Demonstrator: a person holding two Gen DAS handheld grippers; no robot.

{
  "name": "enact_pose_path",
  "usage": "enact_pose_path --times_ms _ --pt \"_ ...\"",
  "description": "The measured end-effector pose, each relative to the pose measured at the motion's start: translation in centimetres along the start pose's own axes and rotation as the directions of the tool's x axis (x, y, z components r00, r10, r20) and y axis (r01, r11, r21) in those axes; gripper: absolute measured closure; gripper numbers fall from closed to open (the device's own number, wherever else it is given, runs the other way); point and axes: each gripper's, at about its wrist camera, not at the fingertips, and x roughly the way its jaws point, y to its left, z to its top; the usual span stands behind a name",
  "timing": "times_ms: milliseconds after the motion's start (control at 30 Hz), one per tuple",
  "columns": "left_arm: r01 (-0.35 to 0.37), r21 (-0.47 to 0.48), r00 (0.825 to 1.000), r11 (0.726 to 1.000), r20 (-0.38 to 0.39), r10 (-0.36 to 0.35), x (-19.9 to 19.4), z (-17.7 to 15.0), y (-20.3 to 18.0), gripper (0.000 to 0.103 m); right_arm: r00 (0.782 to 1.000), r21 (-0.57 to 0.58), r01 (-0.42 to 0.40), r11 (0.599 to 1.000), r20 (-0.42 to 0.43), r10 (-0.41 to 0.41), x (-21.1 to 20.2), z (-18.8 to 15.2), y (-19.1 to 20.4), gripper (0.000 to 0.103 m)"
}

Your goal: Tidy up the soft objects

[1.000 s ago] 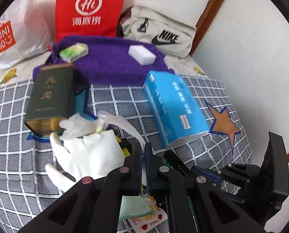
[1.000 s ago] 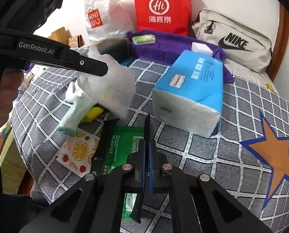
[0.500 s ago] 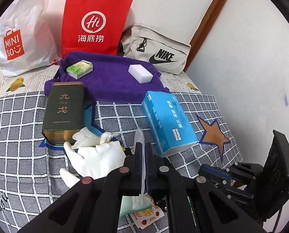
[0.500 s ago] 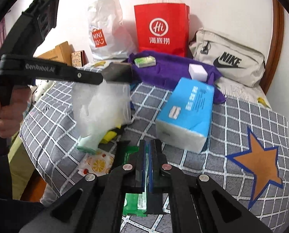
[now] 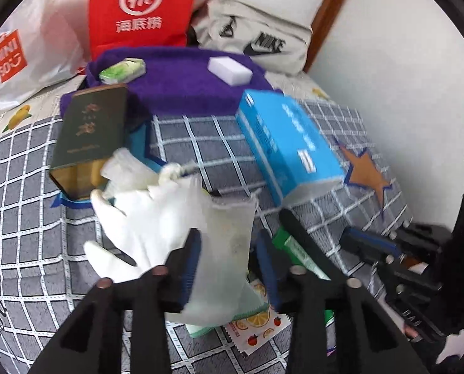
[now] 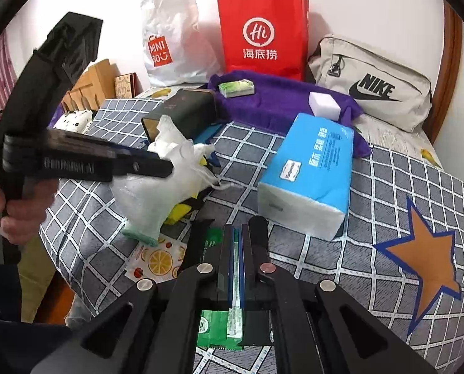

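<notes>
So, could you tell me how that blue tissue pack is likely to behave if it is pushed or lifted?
The tissue pack looks soft-wrapped and bulky, so it is probably light and squashy. It lies flat on a broad face on the bedspread, so a push would likely slide it, not tip it. Its smooth film may be slippery.

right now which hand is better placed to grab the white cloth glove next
Left. The left gripper, jaws opening around a clear plastic glove, hangs right beside the white cloth glove. The right gripper is shut on a green packet.

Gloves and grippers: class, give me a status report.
Left gripper opening, clear glove between jaws. Right gripper shut on green packet. Nothing blocking.
</notes>
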Motion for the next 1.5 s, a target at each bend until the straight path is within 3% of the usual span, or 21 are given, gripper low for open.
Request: enact_pose_path --times_ms 67,200,233,267,367,767,1500 --pt "-0.020 0.028 1.000 0.999 -0.015 0.020 0.6 -0.3 -0.7 0.053 1.000 0.001 0.003 1.000 -0.004 -0.003 0.1 -0.2 -0.1 0.100" --pt "-0.094 0.054 0.995 0.994 -0.032 0.096 1.5 -0.6 -1.3 0.053 1.000 0.011 0.007 1.000 -0.002 -0.007 0.0 -0.3 -0.4 0.100" --pt "-0.103 0.051 0.994 0.993 -0.032 0.105 1.6 -0.6 -1.1 0.057 1.000 0.013 0.008 1.000 0.000 -0.008 -0.1 -0.3 -0.5 0.100" --pt "-0.103 0.046 0.994 0.994 -0.027 0.104 1.6 -0.6 -0.9 0.072 1.000 0.014 0.008 1.000 0.000 -0.008 -0.1 -0.3 -0.5 0.101" --pt "-0.049 0.019 0.999 0.999 -0.016 0.049 0.9 -0.6 0.0 0.096 1.000 0.012 0.010 1.000 0.000 -0.010 -0.1 -0.4 -0.5 0.101" --pt "-0.011 0.004 0.995 1.000 0.100 0.010 -3.6 1.7 1.3 0.097 1.000 0.015 0.005 1.000 0.030 -0.005 -0.5 2.0 -0.8 0.100" --pt "0.012 -0.049 0.986 0.999 0.169 -0.003 -5.6 6.3 4.5 0.097 0.998 0.007 -0.018 1.000 0.053 0.018 0.3 7.4 -2.1 0.100"
